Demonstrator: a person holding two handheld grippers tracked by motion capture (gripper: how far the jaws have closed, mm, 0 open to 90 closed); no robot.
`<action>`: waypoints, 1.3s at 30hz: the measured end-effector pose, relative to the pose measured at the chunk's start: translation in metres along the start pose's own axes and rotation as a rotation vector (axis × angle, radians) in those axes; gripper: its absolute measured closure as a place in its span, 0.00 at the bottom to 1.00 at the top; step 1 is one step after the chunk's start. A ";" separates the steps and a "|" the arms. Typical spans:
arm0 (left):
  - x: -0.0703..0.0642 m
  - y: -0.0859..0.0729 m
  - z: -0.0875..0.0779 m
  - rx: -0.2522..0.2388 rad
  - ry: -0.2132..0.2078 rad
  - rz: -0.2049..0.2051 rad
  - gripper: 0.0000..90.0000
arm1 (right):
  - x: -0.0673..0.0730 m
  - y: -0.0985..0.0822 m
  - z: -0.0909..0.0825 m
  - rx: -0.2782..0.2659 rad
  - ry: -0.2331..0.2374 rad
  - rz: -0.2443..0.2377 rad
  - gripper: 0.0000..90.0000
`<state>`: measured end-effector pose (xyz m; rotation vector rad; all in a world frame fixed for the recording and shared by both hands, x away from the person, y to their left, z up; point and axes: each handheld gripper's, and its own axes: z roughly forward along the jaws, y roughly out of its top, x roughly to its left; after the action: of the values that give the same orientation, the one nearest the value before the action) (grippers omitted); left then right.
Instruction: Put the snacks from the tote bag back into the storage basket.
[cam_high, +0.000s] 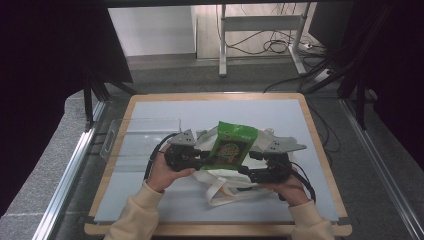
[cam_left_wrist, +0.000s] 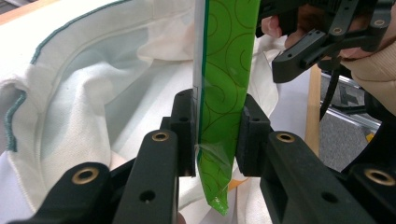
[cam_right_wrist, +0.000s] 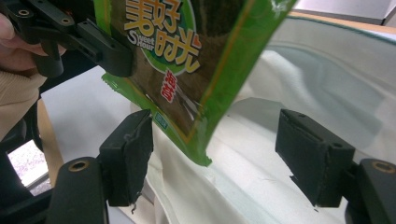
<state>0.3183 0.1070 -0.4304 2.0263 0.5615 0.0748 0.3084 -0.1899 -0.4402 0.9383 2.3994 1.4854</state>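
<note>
A green snack packet (cam_high: 231, 145) with printed lettering stands upright above the open mouth of a white cloth tote bag (cam_high: 220, 186). My left gripper (cam_left_wrist: 217, 126) is shut on the packet (cam_left_wrist: 226, 70) near its lower edge, one pad on each face. My right gripper (cam_right_wrist: 215, 149) is open, its pads wide apart. The packet's bottom corner (cam_right_wrist: 187, 60) hangs between them without touching either pad. The tote's pale lining (cam_right_wrist: 303, 79) lies under and behind the jaws. In the high view the left gripper (cam_high: 200, 161) and the right gripper (cam_high: 250, 172) flank the packet.
The tote lies on a pale mat (cam_high: 280, 115) over a wooden-edged table (cam_high: 320, 150). A clear plastic tray (cam_high: 140, 137) sits at the table's left. Desk legs and cables (cam_high: 270, 45) are on the floor beyond the far edge.
</note>
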 end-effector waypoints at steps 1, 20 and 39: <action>0.000 0.000 0.001 -0.001 -0.004 0.002 0.81 | 0.000 0.000 0.002 0.000 0.007 0.000 0.31; -0.002 -0.001 0.007 0.000 -0.069 0.012 0.80 | -0.002 -0.001 0.016 -0.044 0.154 -0.006 0.59; 0.000 -0.001 0.007 -0.012 0.017 0.035 0.43 | -0.002 0.005 0.003 -0.058 0.180 -0.064 0.79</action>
<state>0.3199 0.1020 -0.4346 2.0252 0.5350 0.1160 0.3130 -0.1871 -0.4380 0.7372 2.4670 1.6715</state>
